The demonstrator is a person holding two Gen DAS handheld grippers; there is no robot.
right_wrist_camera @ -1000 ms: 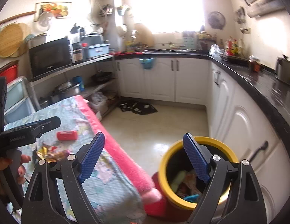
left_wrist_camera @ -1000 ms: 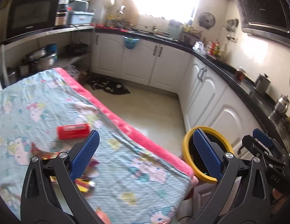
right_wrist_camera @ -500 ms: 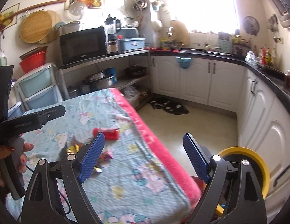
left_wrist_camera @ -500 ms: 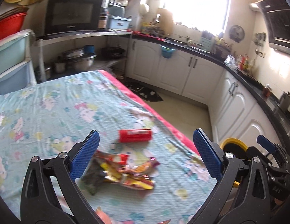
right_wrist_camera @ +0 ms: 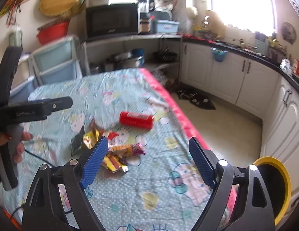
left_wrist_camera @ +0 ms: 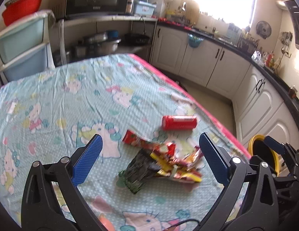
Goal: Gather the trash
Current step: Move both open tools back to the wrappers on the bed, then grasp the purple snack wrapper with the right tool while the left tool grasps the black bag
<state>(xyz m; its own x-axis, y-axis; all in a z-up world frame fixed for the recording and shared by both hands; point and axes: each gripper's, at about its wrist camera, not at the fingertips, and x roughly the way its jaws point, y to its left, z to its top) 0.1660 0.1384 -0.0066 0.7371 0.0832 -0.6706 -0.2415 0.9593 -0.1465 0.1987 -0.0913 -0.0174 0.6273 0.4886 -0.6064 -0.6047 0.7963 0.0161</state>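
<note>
A pile of snack wrappers (left_wrist_camera: pixel 164 161) lies on the table's blue cartoon cloth (left_wrist_camera: pixel 72 96), with a red can (left_wrist_camera: pixel 179 122) on its side just beyond. My left gripper (left_wrist_camera: pixel 149 159) is open and empty, held above the wrappers. My right gripper (right_wrist_camera: pixel 148 160) is open and empty; the wrappers (right_wrist_camera: pixel 114 150) lie by its left finger and the red can (right_wrist_camera: pixel 136 120) beyond. The yellow-rimmed trash bin (right_wrist_camera: pixel 274 188) stands on the floor past the table's right edge; it also shows in the left wrist view (left_wrist_camera: pixel 265 154).
The table's pink edge (right_wrist_camera: pixel 178 109) borders the tiled floor (right_wrist_camera: pixel 226 127). White cabinets (right_wrist_camera: pixel 236 80) under a black counter line the right and back. Plastic drawers (left_wrist_camera: pixel 20 46) and a microwave shelf (left_wrist_camera: pixel 103 17) stand behind the table. The right gripper (left_wrist_camera: pixel 280 154) shows in the left view.
Both grippers have swung left from the trash bin to the table. The wrappers and red can now sit centred ahead; the bin has slid to the right edge.
</note>
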